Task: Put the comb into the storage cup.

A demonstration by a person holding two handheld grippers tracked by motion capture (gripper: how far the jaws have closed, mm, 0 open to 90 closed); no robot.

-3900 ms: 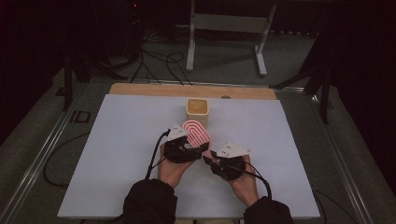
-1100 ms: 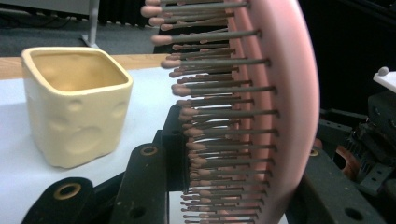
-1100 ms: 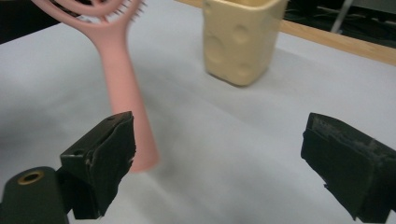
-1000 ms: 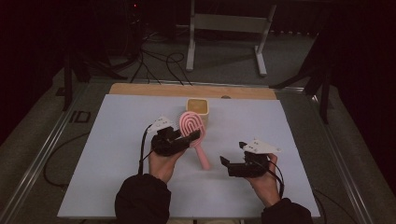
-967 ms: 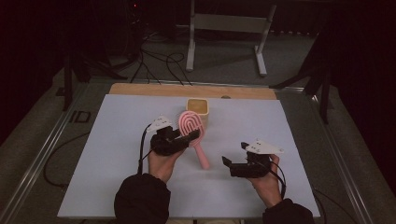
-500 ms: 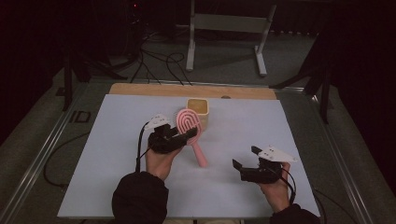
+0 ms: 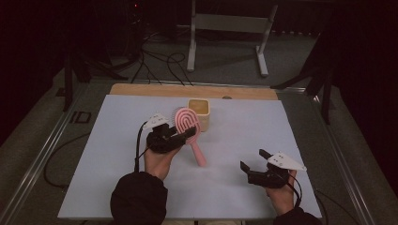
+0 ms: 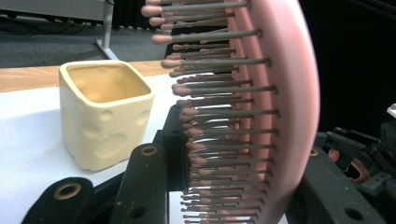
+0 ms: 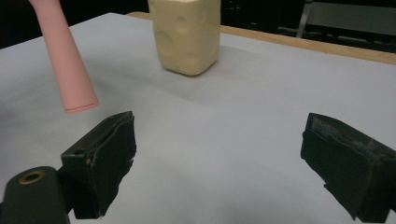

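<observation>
My left gripper [image 7: 180, 136] clamps the pink brush [image 7: 187, 123] by its head; my right gripper [image 7: 256, 164] gapes empty. Next, I judge, the handle must tip down into the cup [image 7: 199, 112].

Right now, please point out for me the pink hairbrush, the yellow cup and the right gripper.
pink hairbrush [image 7: 187, 123], high view, on the oval head.
yellow cup [image 8: 105, 116], left gripper view, on the dimpled front wall.
right gripper [image 7: 256, 161], high view, midway between the open jaws.
</observation>
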